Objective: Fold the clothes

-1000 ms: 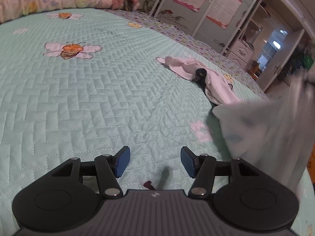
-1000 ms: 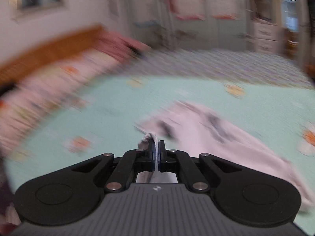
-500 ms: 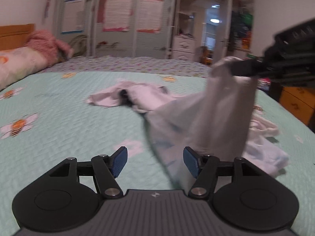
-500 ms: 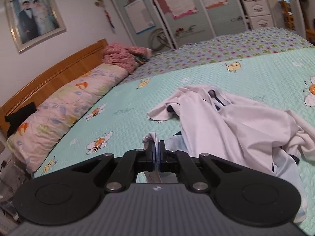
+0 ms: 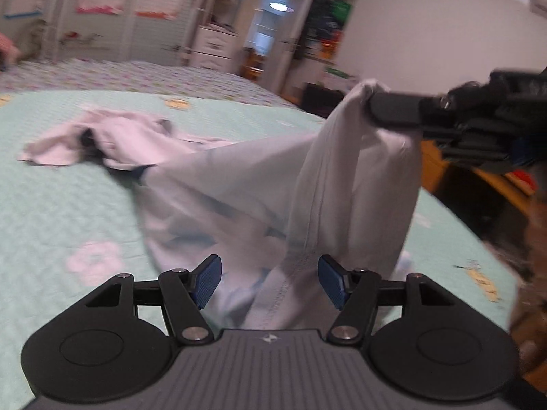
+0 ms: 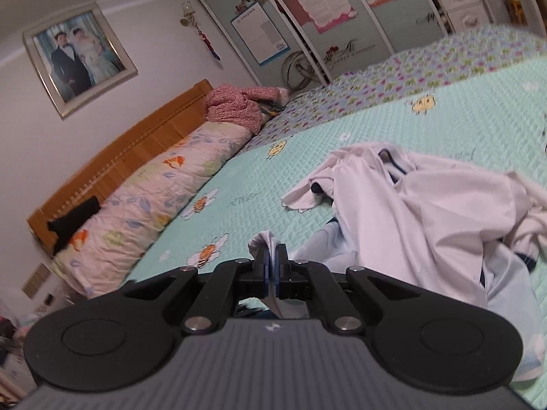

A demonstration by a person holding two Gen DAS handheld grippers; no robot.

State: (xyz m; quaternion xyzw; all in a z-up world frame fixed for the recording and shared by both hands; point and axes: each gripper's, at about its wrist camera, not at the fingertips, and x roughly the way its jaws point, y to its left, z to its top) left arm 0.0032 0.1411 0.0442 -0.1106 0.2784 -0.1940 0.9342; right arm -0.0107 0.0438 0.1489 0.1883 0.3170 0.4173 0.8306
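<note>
A pale blue-white garment (image 5: 335, 184) hangs stretched above the mint-green quilt (image 5: 61, 198). My right gripper (image 5: 371, 102) is shut on its top corner, seen from the side in the left wrist view. In the right wrist view the same gripper (image 6: 272, 266) pinches a bunched bit of that cloth (image 6: 265, 241). The garment's lower hem (image 5: 287, 283) drapes between the blue pads of my left gripper (image 5: 268, 282), which stands open with both pads apart from the cloth. A second crumpled white garment (image 5: 112, 136) lies farther back on the quilt, also seen as the white garment (image 6: 427, 198).
A rolled floral duvet (image 6: 154, 198) and a pink bundle (image 6: 236, 106) lie along the wooden headboard (image 6: 136, 143). Wardrobe doors (image 6: 307, 17) and white drawers (image 5: 212, 48) stand beyond the bed. A wooden cabinet (image 5: 485, 184) borders the bed's right side.
The left gripper has swung right and closed in on the hanging garment, whose hem now lies between its open pads. The right gripper has kept its hold and lifted the cloth.
</note>
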